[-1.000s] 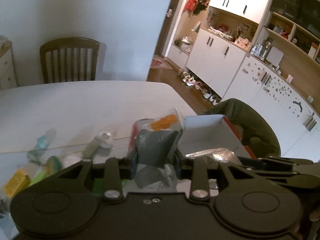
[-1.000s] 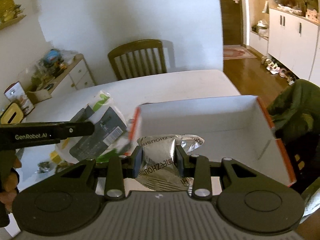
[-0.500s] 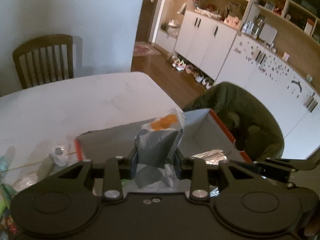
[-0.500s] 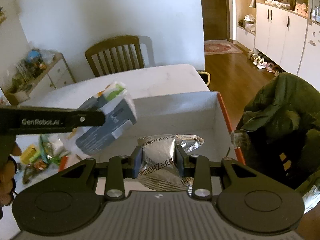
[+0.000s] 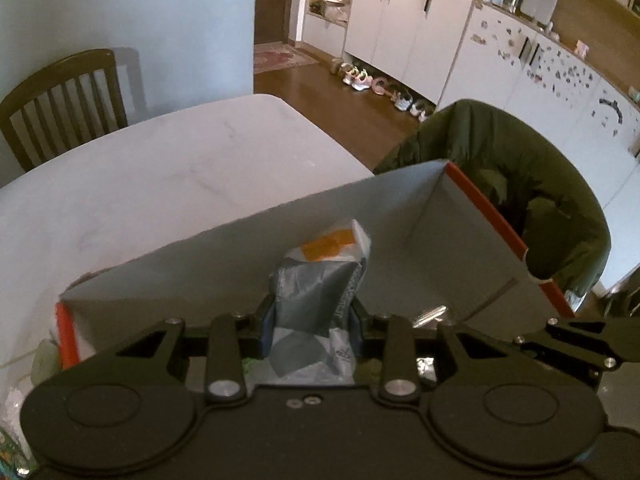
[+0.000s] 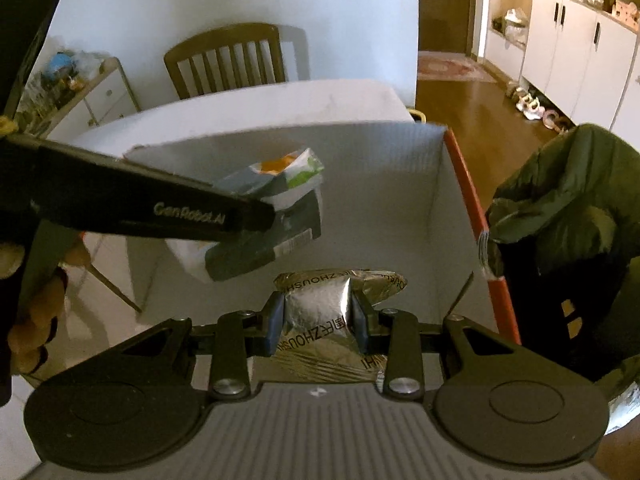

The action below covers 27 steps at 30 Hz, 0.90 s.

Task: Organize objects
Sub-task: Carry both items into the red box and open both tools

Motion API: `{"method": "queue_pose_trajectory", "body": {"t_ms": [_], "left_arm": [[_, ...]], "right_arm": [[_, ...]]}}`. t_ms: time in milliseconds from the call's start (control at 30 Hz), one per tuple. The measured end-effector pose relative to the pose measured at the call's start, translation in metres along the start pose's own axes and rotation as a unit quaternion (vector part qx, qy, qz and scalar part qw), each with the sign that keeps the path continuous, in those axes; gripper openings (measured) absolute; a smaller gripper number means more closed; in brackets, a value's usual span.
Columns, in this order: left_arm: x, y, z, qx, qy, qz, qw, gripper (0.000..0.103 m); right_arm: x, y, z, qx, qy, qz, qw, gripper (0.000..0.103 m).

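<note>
My left gripper (image 5: 313, 322) is shut on a grey and white snack packet (image 5: 320, 284) with an orange patch, held over the inside of an open cardboard box (image 5: 240, 248) with orange-red outer sides. In the right wrist view the same packet (image 6: 272, 216) hangs from the left gripper (image 6: 256, 220) above the box's left half. My right gripper (image 6: 319, 322) is shut on a silver foil packet (image 6: 320, 312) with printed letters, held over the near part of the box (image 6: 380, 184).
The box sits at the right end of a white table (image 5: 160, 184). A chair draped with a dark green jacket (image 5: 520, 200) stands right of the box. A wooden chair (image 6: 228, 60) is at the far side. White cupboards (image 5: 420, 28) line the far wall.
My left gripper has carried the grey packet right, from beside the box to over its inside. The right gripper with the foil packet has moved a little further over the box.
</note>
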State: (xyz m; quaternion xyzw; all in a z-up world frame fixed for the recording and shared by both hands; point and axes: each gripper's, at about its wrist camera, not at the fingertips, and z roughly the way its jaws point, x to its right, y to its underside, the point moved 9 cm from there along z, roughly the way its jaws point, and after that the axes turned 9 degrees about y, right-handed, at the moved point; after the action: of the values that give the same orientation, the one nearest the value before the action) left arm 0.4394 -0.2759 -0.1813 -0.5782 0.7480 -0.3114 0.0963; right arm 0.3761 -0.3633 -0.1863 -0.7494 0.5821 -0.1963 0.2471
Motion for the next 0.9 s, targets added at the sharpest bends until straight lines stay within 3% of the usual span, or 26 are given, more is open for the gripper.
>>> {"method": "queue_pose_trajectory", "body": {"t_ms": [333,600,733,833,900], "left_arm": [[0.002,0.007,0.025,-0.042,0.008,-0.002,0.9991,0.036],[-0.001,0.007,0.025,-0.049,0.01,-0.005,0.9987,0.041],[0.0,0.007,0.02,-0.046,0.005,-0.001,0.9989,0.054],[0.004,0.006,0.017,-0.041,0.001,0.007,0.9992,0.069],[0.005,0.005,0.013,-0.035,0.0,0.012,0.9993,0.07]], "right_arm": [[0.004,0.004,0.014,-0.027,-0.006,-0.004,1.0,0.036],[0.008,0.003,0.01,-0.032,0.001,0.002,0.999,0.038],[0.01,0.002,0.005,-0.027,-0.003,0.003,1.0,0.057],[0.013,0.004,0.0,-0.028,-0.005,0.009,1.0,0.057],[0.014,0.005,-0.003,-0.028,-0.006,0.013,1.0,0.057]]}}
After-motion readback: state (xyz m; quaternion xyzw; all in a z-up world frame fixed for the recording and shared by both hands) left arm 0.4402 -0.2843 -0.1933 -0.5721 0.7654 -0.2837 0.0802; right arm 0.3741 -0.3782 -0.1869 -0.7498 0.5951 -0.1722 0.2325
